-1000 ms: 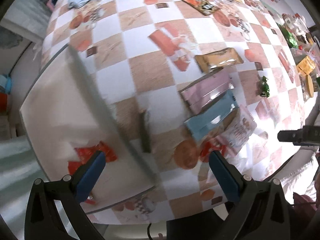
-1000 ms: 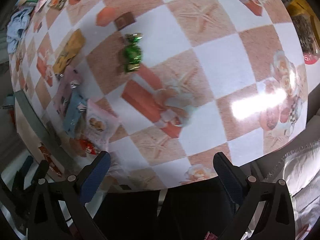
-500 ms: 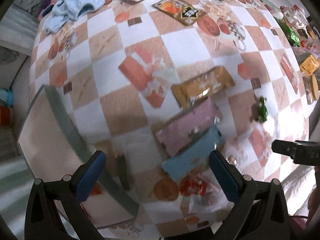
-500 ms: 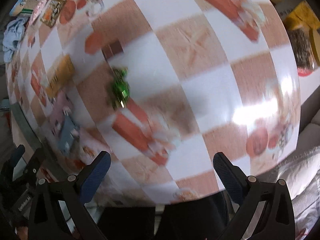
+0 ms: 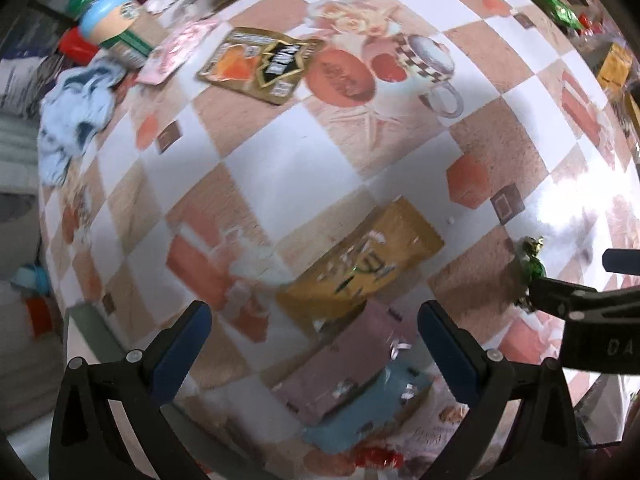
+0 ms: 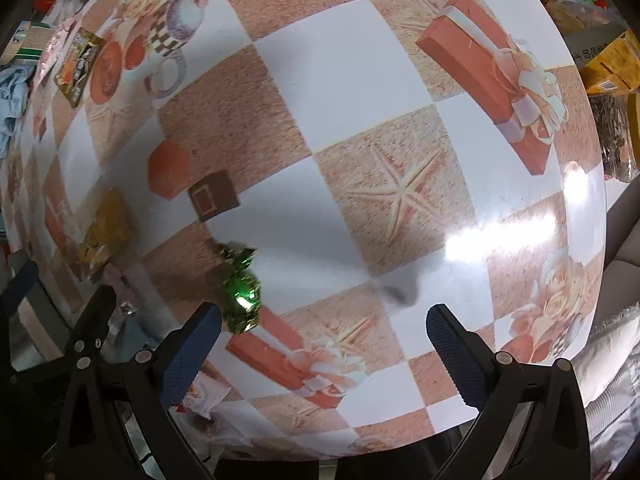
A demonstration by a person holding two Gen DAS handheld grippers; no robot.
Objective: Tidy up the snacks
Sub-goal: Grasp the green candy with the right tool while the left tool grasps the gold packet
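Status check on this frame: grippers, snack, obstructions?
Both grippers open, empty. Right gripper low over green foil candy, near its left finger. Left gripper above gold packet. Nothing blocking.

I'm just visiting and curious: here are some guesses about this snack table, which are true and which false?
1. The green foil candy lies on the tablecloth. True.
2. The right gripper is clamped on the candy. False: its fingers are spread and hold nothing.
3. The gold packet lies next to a pink packet. True.
4. The left gripper holds the gold packet. False: its fingers are apart and hold nothing.
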